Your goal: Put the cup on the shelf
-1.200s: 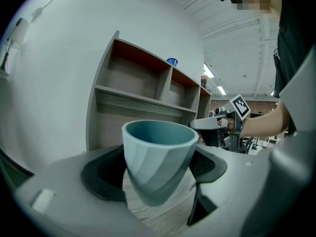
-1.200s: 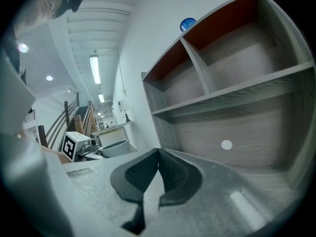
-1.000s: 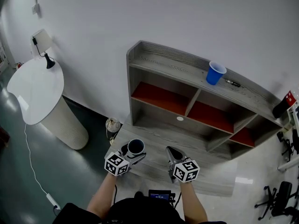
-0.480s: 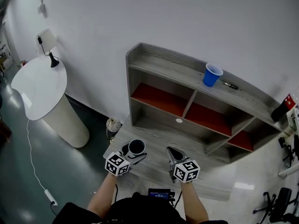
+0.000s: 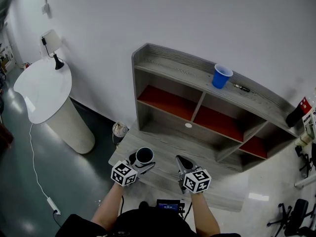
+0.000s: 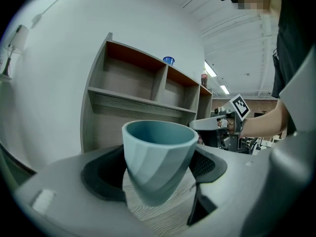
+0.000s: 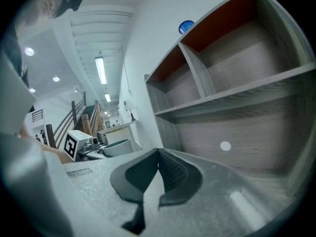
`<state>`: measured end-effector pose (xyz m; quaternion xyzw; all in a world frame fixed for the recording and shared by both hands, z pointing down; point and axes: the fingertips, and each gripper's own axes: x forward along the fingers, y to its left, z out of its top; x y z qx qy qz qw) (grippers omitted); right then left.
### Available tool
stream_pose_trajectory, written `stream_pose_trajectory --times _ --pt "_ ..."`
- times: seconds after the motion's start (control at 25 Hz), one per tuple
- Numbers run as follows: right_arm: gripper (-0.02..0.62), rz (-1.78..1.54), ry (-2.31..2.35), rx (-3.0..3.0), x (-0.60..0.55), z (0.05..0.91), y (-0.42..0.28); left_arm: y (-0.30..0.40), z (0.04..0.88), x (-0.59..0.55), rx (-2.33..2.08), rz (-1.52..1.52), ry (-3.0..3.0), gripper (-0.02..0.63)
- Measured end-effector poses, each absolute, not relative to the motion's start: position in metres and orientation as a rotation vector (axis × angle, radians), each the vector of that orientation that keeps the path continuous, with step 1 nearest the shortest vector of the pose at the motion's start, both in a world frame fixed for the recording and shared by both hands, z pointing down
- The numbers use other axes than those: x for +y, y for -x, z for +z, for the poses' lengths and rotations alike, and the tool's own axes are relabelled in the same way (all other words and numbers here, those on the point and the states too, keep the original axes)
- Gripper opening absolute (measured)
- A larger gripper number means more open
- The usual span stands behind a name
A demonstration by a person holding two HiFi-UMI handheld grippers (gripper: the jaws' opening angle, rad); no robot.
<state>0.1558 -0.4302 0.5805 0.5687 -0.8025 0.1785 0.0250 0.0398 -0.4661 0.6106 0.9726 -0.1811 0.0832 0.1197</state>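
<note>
A light teal cup (image 5: 143, 155) sits upright between the jaws of my left gripper (image 5: 142, 158), which is shut on it. In the left gripper view the cup (image 6: 158, 157) fills the gap, with a dark pad against each side. My right gripper (image 5: 179, 159) is level with it on the right, shut, with nothing between its pads (image 7: 170, 174). Both hang over the low front board (image 5: 163, 144) of a grey wooden shelf (image 5: 197, 78) with red back panels. The shelf (image 6: 133, 100) stands just ahead of the grippers, and its open compartments (image 7: 237, 98) face them.
A blue plastic cup (image 5: 221, 76) and a pen-like thing (image 5: 242, 87) are on the shelf's top board. A white round table (image 5: 42, 90) with a lamp (image 5: 49, 43) stands at the left. A black bottle (image 5: 300, 111) and chair bases (image 5: 296, 206) are at the right.
The head view has shifted a little, so the shelf's blue cup sits slightly further left in the picture. Both grippers keep their places, and the left still holds the cup.
</note>
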Motion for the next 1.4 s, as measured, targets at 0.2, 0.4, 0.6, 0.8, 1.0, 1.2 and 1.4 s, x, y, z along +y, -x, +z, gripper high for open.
stream_pose_trajectory --times 0.2,0.4,0.6,0.8,1.0,1.2,1.4 --pt "-0.002 0.556 -1.759 -2.484 -0.426 0.580 -0.157 -0.040 0.611 -0.461 -0.533 0.245 -2.836 0.393" --pt "-0.002 0.550 -1.751 -2.494 -0.423 0.578 -0.156 -0.040 0.611 -0.457 -0.524 0.248 -2.835 0.393" --pt "-0.003 0.550 -1.723 -2.509 -0.418 0.576 -0.157 -0.041 0.606 -0.451 -0.491 0.245 -2.826 0.393" --pt "-0.002 0.545 -1.622 -2.550 -0.412 0.571 -0.154 -0.047 0.590 -0.447 -0.442 0.254 -2.815 0.393" --pt "-0.003 0.546 -1.446 -2.610 -0.404 0.556 -0.147 -0.061 0.566 -0.447 -0.399 0.278 -2.834 0.391" --pt "-0.003 0.513 -1.320 -2.649 -0.404 0.530 -0.149 -0.083 0.536 -0.452 -0.396 0.312 -2.876 0.391" --pt "-0.003 0.496 -1.318 -2.645 -0.416 0.506 -0.159 -0.104 0.506 -0.464 -0.431 0.317 -2.890 0.391"
